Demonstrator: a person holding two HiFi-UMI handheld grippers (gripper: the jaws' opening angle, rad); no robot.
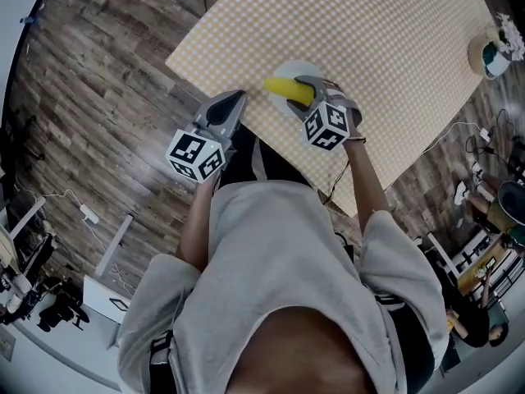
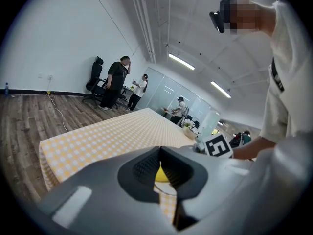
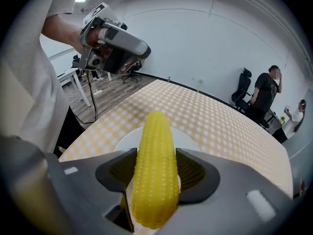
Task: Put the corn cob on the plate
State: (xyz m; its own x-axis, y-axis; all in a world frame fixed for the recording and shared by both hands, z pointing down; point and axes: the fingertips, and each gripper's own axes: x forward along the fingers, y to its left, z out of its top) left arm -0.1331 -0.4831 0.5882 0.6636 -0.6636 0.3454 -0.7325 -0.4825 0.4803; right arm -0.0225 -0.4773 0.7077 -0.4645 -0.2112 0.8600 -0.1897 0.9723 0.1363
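Your right gripper [image 3: 156,173] clamps the corn cob [image 3: 155,141] over the plate [image 3: 190,137], by the table's [image 1: 369,48] near edge. Placement appears outstanding: lowering and release are left. Your left gripper [image 2: 160,153] is closed, empty.

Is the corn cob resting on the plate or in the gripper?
In the gripper: the right gripper's jaws clamp the corn cob over the plate.

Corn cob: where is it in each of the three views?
Head view: corn cob upper centre, over the white plate.
Left gripper view: a yellow sliver low centre, behind the jaw tips.
Right gripper view: bottom centre, gripped by the right hand-held gripper.
Shared landmark: the yellow checked tablecloth.
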